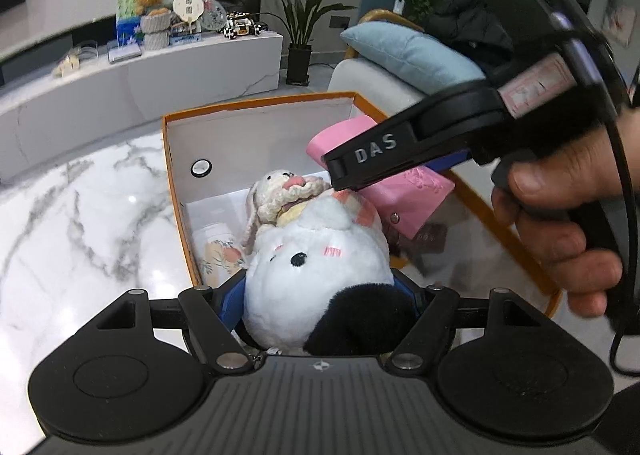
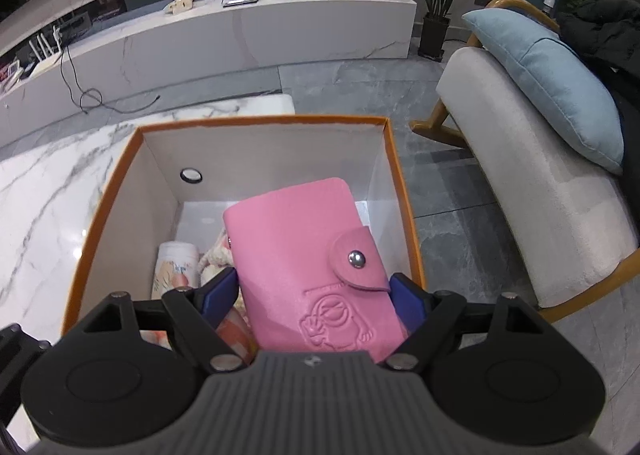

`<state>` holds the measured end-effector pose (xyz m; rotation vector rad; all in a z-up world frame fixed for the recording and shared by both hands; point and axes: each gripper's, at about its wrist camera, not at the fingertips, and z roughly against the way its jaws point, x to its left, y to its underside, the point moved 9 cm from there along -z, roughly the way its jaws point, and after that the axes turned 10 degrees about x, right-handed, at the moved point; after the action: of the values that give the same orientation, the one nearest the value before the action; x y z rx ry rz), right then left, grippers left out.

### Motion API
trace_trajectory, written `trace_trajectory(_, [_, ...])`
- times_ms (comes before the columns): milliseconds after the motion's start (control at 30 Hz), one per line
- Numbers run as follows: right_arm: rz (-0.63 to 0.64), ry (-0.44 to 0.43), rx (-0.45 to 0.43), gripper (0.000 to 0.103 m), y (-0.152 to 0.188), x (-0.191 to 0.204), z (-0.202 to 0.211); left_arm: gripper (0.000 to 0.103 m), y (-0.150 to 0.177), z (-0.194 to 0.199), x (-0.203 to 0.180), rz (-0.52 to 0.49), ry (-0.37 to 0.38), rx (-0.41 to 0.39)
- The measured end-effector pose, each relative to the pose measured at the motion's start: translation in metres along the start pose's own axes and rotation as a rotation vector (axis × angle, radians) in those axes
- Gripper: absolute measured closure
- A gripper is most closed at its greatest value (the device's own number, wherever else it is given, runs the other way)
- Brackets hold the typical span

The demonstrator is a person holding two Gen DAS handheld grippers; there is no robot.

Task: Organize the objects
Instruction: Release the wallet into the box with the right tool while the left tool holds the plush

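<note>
1. Nearest the left wrist camera, a white plush toy point(image 1: 320, 271) with a black patch, a stitched black eye and pink cheek marks is clamped between the blue pads of the left tool point(image 1: 324, 295); its fur is fluffy and its body rounded.
2. "DAS" is read in pale letters on the black finger of the right tool point(image 2: 316, 291), which is gripped by a person's hand point(image 1: 560, 239).
3. A pink wallet point(image 2: 312, 267) of smooth leather-like material is pinched at both side edges by the right tool's blue pads; a snap tab with a metal stud and an embossed cartoon figure are seen on its face.
4. The wallet's long axis is directed away from the right wrist camera, over the box's interior.
5. An orange-rimmed cardboard box point(image 2: 260, 121) with white inner walls is set on a white marble-patterned table point(image 1: 80, 215); both held items are above its opening.
6. Inside the box, a knitted cream bunny point(image 1: 276, 195) and a floral-printed cylindrical container point(image 1: 220, 251) are lying.
</note>
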<state>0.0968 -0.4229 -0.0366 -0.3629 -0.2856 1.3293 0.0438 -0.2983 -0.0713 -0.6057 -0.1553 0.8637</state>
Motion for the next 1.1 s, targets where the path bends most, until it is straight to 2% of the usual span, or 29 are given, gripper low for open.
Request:
trace_trajectory(200, [0.035,0.018,0.03,0.021,0.002,0.006,-0.015,0.018,0.005,-0.005,-0.006,-0.068,-0.08,0.018])
trace_trajectory(367, [0.062,0.024,0.024,0.021,-0.001,0.016,-0.019,0.018,0.004,-0.006,-0.003,-0.065,-0.1,0.025])
trace_trajectory(667, [0.092,-0.02,0.013,0.02,-0.01,0.043,-0.026,0.018,0.012,0.003,0.022,-0.032,-0.141,0.035])
trace_trajectory(1100, [0.17,-0.099,-0.01,0.02,-0.026,0.145,-0.039,0.018,0.028,0.029,0.092,0.068,-0.223,0.035])
